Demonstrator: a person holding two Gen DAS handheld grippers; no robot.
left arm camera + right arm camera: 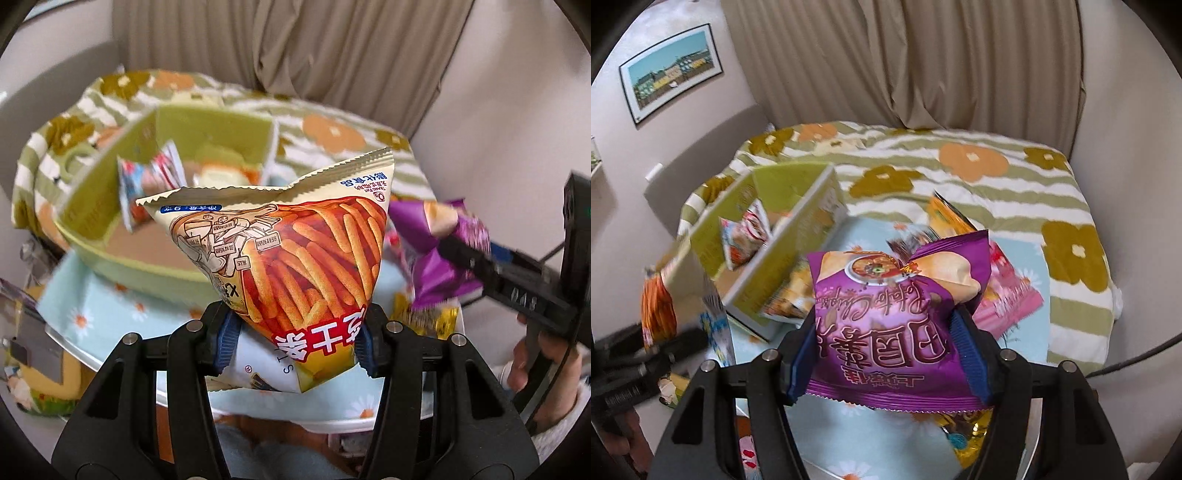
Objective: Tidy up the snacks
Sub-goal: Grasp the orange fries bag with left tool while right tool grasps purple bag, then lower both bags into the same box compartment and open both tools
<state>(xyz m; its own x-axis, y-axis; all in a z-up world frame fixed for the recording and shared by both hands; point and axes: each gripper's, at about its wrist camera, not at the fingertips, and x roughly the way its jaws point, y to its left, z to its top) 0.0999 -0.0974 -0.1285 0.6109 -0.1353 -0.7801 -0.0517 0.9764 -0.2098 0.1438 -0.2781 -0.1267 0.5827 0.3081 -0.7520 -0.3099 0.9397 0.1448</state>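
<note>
The left gripper (295,332) pinches a fries packet (295,254), print inverted, sealed edge far. The right gripper (892,354) clamps a purple chip bag (894,325), likewise inverted. Far left stands the green box (122,177); loose packets (1008,291) litter the tablecloth (871,243).

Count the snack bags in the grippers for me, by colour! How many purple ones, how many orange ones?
Purple chip bag, pinched in the right gripper: 1
Orange snack-stick bag, pinched in the left gripper: 1
Total held: 2
More bags lie blurred on the table and in the green box, too smeared to count.
</note>
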